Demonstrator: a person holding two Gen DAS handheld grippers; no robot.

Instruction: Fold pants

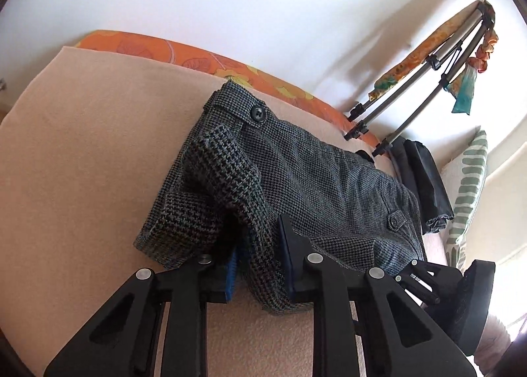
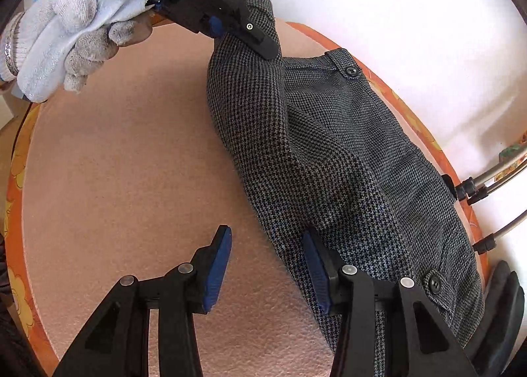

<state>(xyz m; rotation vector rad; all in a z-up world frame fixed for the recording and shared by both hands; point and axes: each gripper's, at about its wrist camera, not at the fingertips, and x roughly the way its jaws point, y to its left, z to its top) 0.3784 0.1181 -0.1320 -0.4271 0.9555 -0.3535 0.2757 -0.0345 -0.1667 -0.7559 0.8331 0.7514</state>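
Grey houndstooth pants (image 1: 313,173) lie on a peach blanket (image 1: 98,146), their buttoned waistband toward the far edge. My left gripper (image 1: 258,245) is shut on a raised fold of the pants near their left side. From the right wrist view that left gripper (image 2: 260,34), held by a gloved hand (image 2: 66,38), pinches a peak of the pants (image 2: 329,153) lifted off the blanket (image 2: 131,163). My right gripper (image 2: 266,270) stands open low over the blanket. Its right finger lies against the near edge of the cloth, and its left pad (image 2: 215,271) is over bare blanket.
An orange floral sheet (image 1: 197,57) borders the blanket along a white wall. At the right stand tripod legs (image 1: 411,90) draped with coloured scarves, a dark folded garment (image 1: 425,179) and a green-striped pillow (image 1: 467,186).
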